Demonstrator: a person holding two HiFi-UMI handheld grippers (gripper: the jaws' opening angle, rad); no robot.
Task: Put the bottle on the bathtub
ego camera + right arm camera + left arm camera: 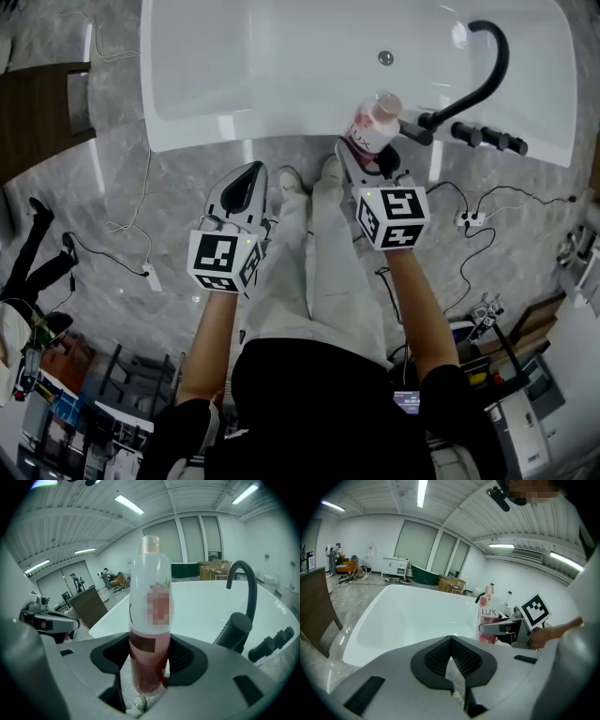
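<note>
White bathtub (244,66) is filling the top of the head view, with a black faucet (487,66) curving over its right end. The right hand-held gripper (368,155) is holding the bottle (373,124) at the tub's near rim, just beside the faucet's base. The left hand-held gripper (249,178) is hanging over the grey marble floor (141,216), well apart from the tub.

From the left gripper view, its jaws are sitting together with nothing between them, and the pink-and-white bottle is standing upright in the other gripper beyond. Whether its base is touching the rim cannot be told.

From the right gripper view, the jaws are pressing on the bottle's lower pink part from both sides, the tub and faucet lying behind.
</note>
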